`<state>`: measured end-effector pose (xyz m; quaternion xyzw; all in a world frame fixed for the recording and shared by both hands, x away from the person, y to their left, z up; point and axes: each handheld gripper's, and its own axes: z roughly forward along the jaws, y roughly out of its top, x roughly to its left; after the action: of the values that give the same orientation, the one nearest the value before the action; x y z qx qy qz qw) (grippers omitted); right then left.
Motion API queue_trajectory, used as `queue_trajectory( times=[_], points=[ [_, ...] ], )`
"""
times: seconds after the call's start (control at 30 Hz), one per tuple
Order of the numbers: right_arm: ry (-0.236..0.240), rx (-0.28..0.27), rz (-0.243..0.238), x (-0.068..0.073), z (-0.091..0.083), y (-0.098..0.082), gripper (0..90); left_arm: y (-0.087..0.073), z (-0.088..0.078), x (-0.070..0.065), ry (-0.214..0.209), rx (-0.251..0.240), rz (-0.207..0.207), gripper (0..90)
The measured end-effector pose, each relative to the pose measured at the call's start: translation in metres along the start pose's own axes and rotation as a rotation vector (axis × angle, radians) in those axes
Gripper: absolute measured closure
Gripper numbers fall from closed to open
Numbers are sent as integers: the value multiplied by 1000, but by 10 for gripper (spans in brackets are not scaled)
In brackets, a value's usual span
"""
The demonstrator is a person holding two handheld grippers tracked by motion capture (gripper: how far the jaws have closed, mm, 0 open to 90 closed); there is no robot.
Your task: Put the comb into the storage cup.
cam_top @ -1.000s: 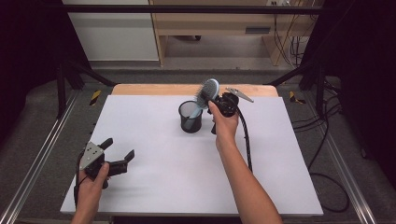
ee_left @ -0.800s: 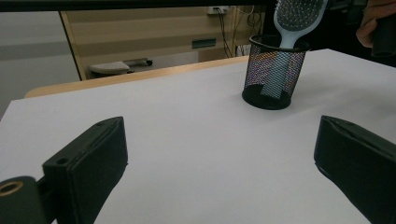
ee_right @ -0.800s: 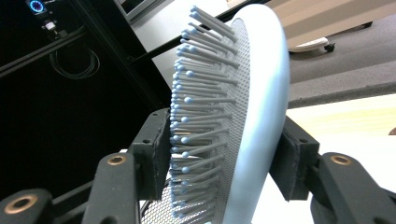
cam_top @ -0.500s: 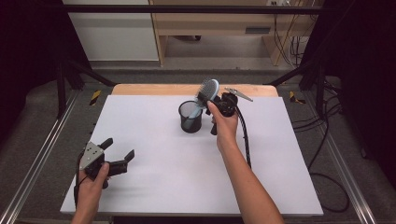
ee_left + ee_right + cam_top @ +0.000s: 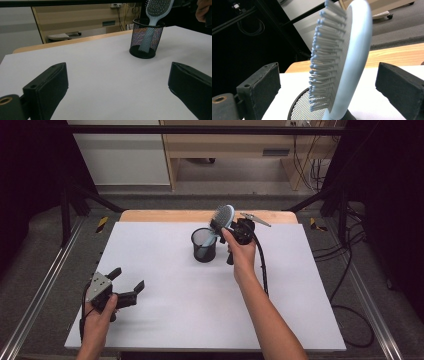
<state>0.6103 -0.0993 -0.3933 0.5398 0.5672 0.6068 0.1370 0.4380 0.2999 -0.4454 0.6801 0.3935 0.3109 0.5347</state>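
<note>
Hairbrush (image 5: 223,216) upright in mesh cup (image 5: 204,245), table (image 5: 165,265) around it.

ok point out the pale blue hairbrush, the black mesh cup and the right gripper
pale blue paddle hairbrush (image 5: 352,57), right gripper view, smooth back edge of its head
black wire mesh cup (image 5: 147,37), left gripper view, its mesh side wall
right gripper (image 5: 231,226), high view, between its fingers

Pale blue hairbrush (image 5: 223,216) stands handle-down, tilted, in black mesh cup (image 5: 204,245)
</note>
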Motion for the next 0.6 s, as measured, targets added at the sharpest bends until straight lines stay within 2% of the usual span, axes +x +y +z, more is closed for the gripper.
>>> queue_trajectory(
  times=[0.13,0.2,0.3,0.6],
  points=[
    [5,-5,-5,1,-5,5,49,0,-1,1,3,-3,-4,28],
    [22,-9,-3,1,-8,8,45,0,-1,2,4,-3,-6,28],
    [29,-5,-22,2,-13,12,39,1,-1,0,3,-10,-3,28],
    [5,-2,-186,6,-28,19,58,1,1,2,20,-17,-11,28]
  ],
)
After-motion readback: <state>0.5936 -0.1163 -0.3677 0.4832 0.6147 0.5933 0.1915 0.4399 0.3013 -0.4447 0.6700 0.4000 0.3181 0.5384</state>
